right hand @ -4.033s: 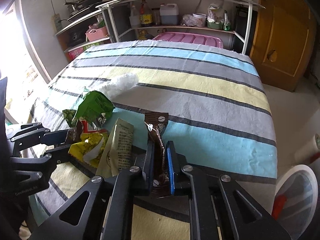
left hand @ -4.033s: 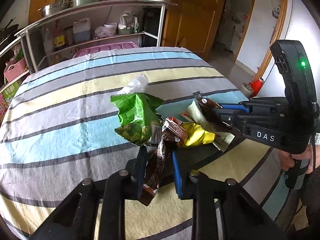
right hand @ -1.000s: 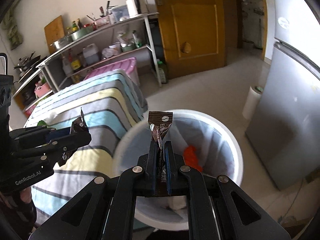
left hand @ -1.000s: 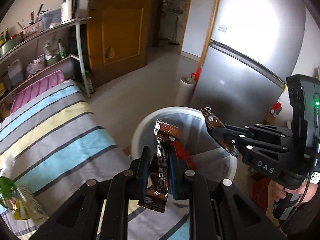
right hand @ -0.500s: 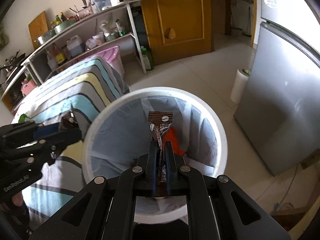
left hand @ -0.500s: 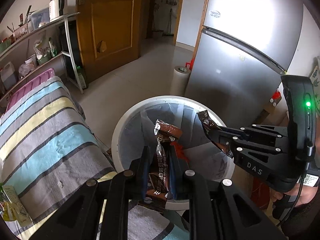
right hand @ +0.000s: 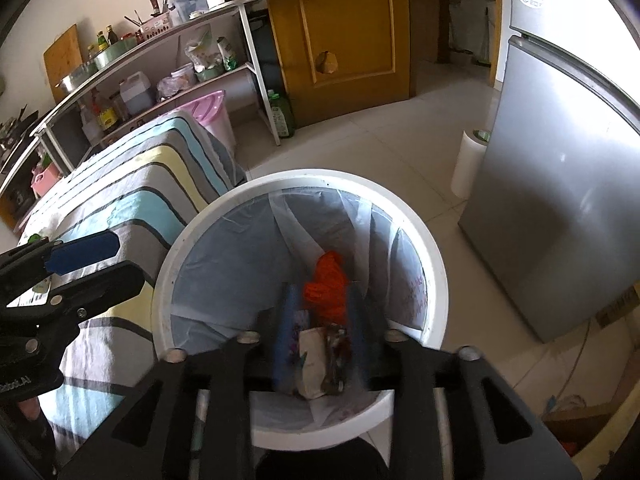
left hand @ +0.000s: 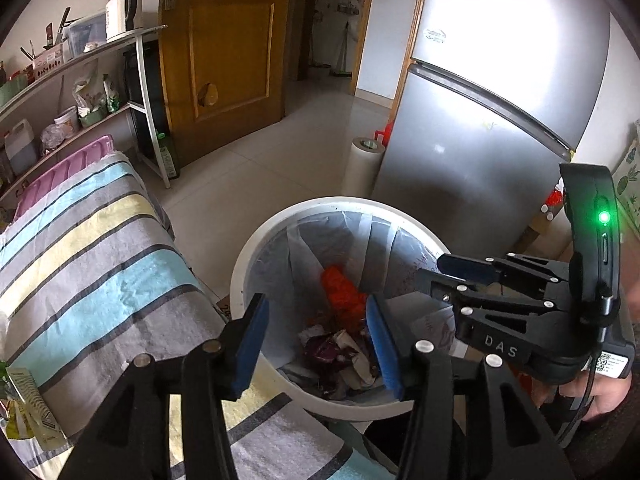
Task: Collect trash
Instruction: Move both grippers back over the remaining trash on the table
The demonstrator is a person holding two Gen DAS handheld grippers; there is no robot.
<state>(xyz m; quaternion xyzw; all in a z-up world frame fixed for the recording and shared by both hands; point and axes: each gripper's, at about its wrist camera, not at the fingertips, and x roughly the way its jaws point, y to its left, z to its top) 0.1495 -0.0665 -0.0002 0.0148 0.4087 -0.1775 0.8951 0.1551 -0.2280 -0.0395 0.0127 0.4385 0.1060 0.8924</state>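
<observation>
Left wrist view: left hand-held gripper (left hand: 316, 336) hangs over the white trash bin (left hand: 280, 232), jaws opening with nothing between them; wrappers (left hand: 336, 354) lie on the bin's bottom by an orange scrap (left hand: 340, 292). Right hand-held gripper (right hand: 320, 344) also points down into the bin, jaws opening and empty (blurred in its own view). Judged partly done: more trash (left hand: 24, 404) sits on the striped counter (left hand: 100, 264), so another trip looks needed.
</observation>
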